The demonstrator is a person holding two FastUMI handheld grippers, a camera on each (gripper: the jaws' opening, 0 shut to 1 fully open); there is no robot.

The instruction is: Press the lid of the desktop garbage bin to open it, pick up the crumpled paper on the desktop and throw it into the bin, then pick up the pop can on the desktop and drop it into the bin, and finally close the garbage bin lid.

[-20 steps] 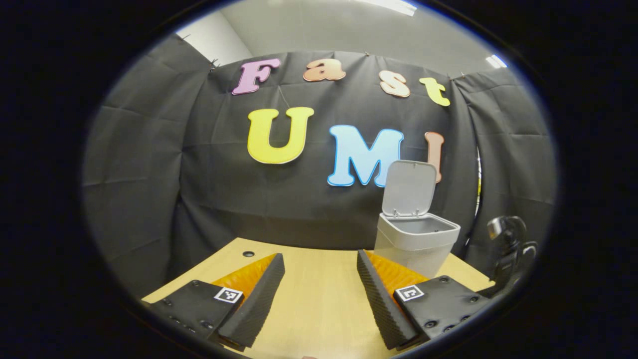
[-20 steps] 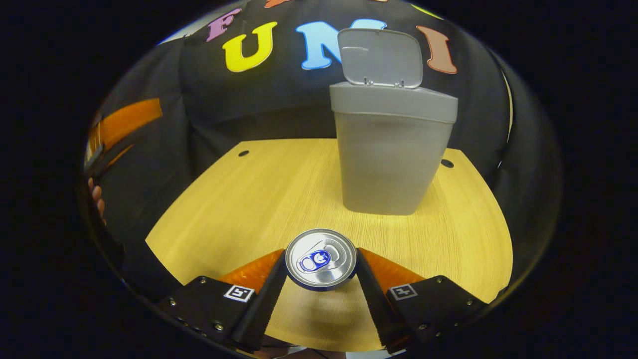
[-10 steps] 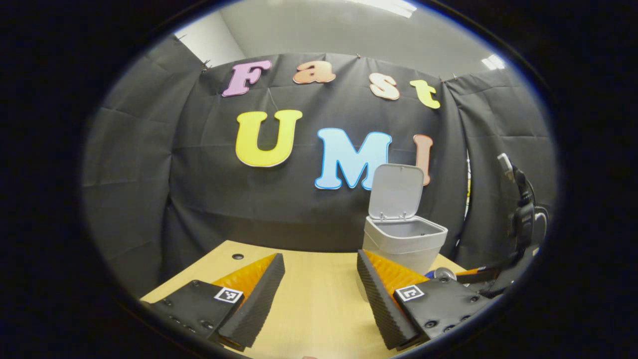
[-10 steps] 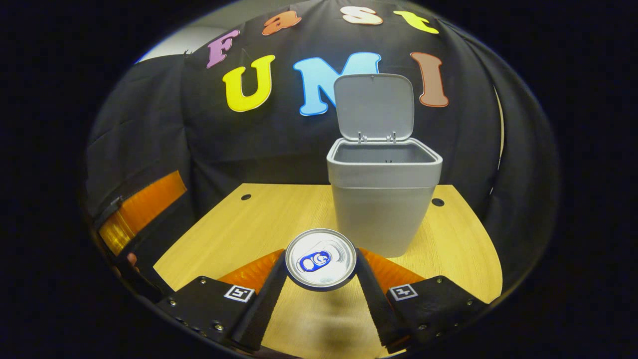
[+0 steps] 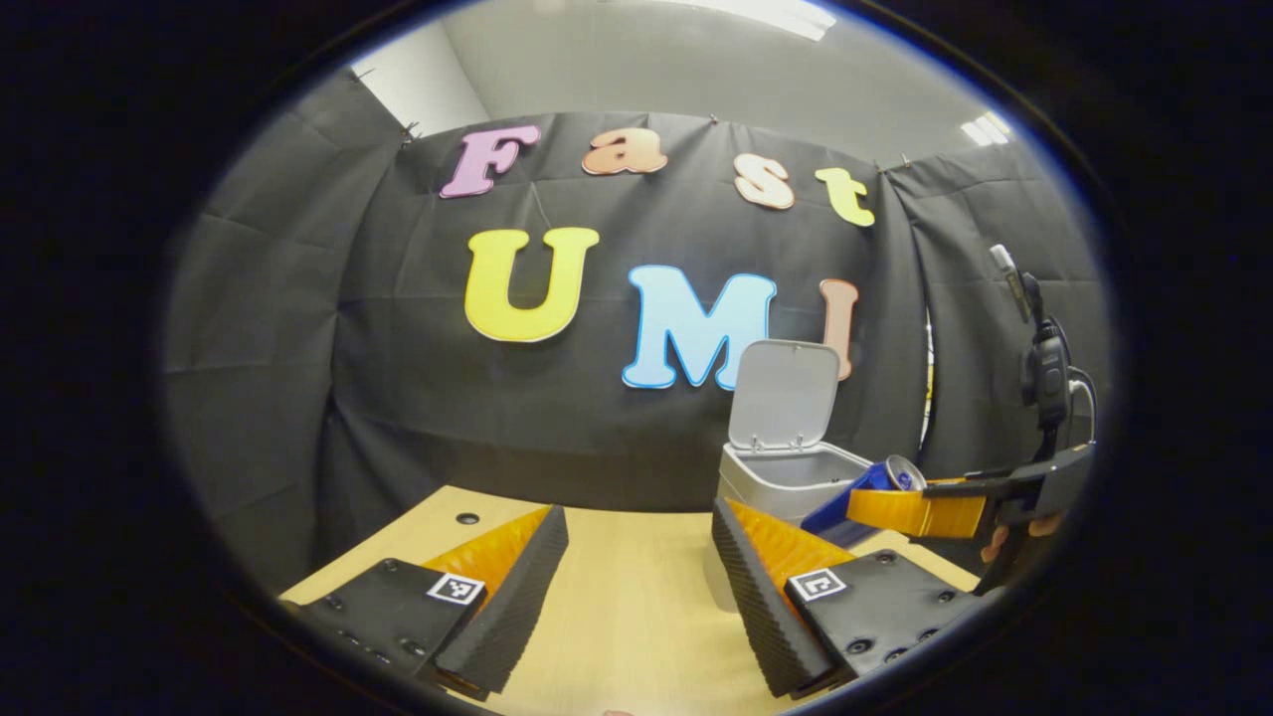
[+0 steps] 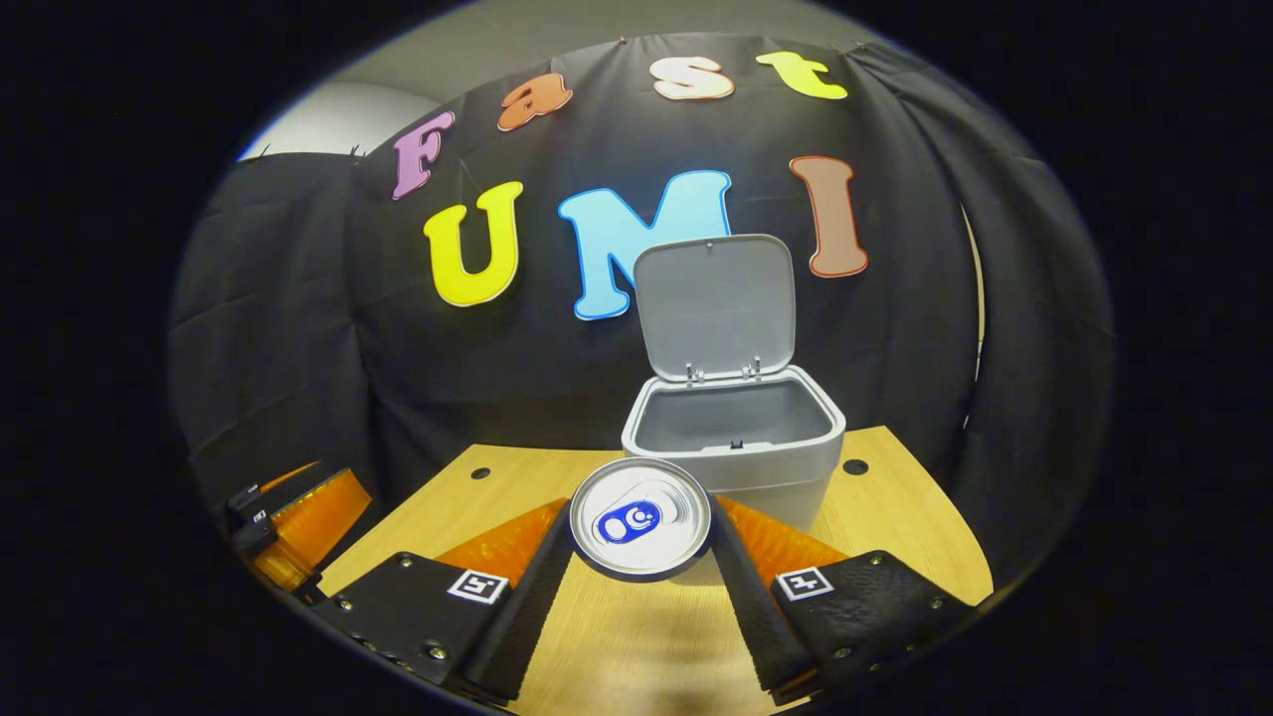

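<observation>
— Wooden desktop (image 6: 895,537) under black booth cloth, that was the setting. Where was the pop can (image 6: 639,517)?

— Clamped between the two fingers of the right gripper (image 6: 639,557), its silver top facing that gripper's camera, raised off the wood. Straight ahead of the jaws, just beyond the can, stood the garbage bin (image 6: 734,447) with its lid (image 6: 714,303) swung upright at the back.

— Anything inside the bin?

— In the right gripper view I saw grey inner walls; the bottom was out of sight, so I could not tell what lay there.

— And the left gripper view?

— It showed the can's blue side, tilted, with the right gripper's finger across it and the bin behind. Fingertips of the person's hand (image 5: 1009,537) showed under that gripper. The left gripper (image 5: 636,587) had its jaws wide apart over bare wood, holding nothing. Its right finger hid the bin's lower wall.

— Did the right gripper view catch the left gripper?

— Partly, low at the left edge, cut off by the picture's rim.
</observation>
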